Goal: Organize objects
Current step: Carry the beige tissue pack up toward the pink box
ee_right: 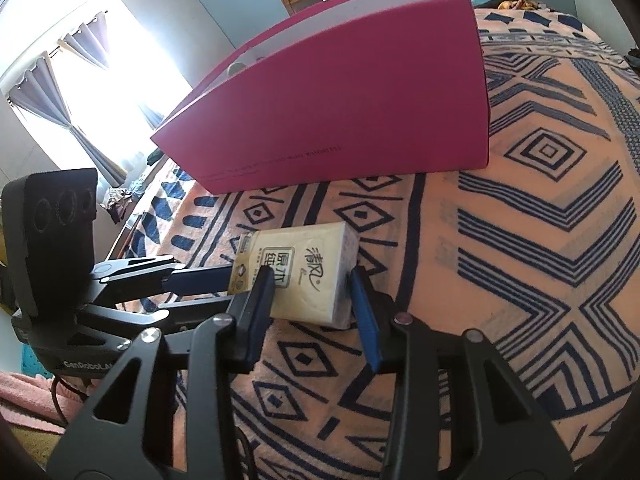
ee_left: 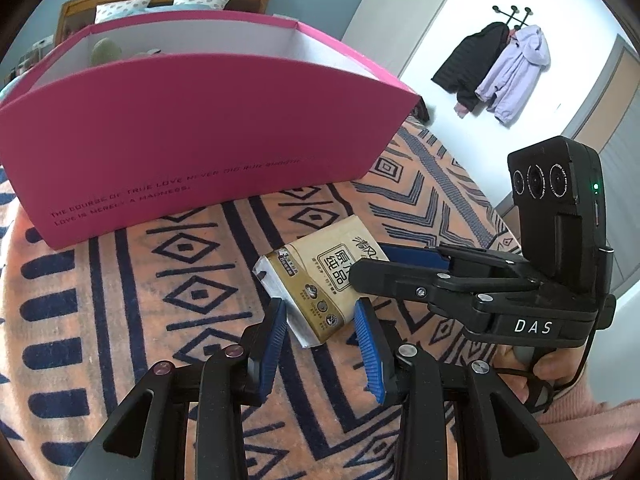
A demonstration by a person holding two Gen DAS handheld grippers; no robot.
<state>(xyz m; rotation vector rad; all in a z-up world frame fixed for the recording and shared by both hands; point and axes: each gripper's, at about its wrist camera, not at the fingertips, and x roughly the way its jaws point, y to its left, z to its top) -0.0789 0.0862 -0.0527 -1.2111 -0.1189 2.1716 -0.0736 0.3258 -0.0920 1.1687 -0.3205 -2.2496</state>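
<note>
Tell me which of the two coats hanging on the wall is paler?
The lavender hooded coat, hanging on the right; the black jacket beside it is dark.
</note>
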